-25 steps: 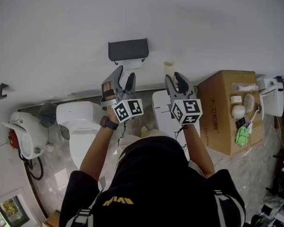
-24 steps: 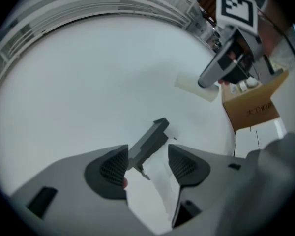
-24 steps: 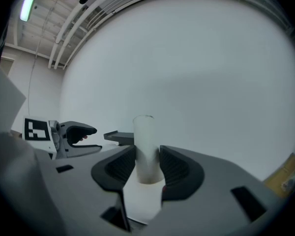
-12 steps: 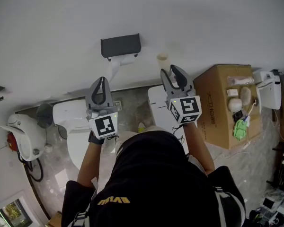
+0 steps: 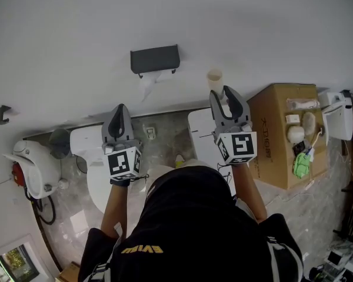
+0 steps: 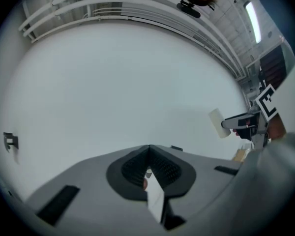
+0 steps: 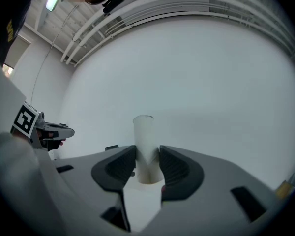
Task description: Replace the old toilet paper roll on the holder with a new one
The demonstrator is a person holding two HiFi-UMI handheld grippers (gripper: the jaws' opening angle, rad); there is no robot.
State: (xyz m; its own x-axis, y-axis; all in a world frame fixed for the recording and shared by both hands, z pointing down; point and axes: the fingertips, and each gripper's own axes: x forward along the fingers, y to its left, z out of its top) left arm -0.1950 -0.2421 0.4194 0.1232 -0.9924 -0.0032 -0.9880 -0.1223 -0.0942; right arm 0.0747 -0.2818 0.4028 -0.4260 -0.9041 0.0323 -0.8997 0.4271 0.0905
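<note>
A dark paper holder (image 5: 155,59) is fixed to the white wall, with a white scrap of toilet paper (image 5: 147,84) hanging under it. My left gripper (image 5: 120,108) is below and left of the holder, apart from the scrap, jaws shut with nothing visibly held. In the left gripper view the left gripper (image 6: 148,147) faces bare wall. My right gripper (image 5: 222,93) is to the holder's right, shut on a bare cardboard tube (image 5: 215,78). The right gripper view shows the right gripper (image 7: 147,150) with that tube (image 7: 143,132) upright between its pads.
A white toilet (image 5: 94,157) stands below the left gripper, and a white cabinet (image 5: 201,135) sits under the right one. A cardboard box (image 5: 277,140) with small items on top is at the right. A wall hook (image 5: 0,114) is far left.
The left gripper's jaws were open at the holder and are now shut; it has drawn back down and left. The right gripper kept the tube and shifted slightly right.
</note>
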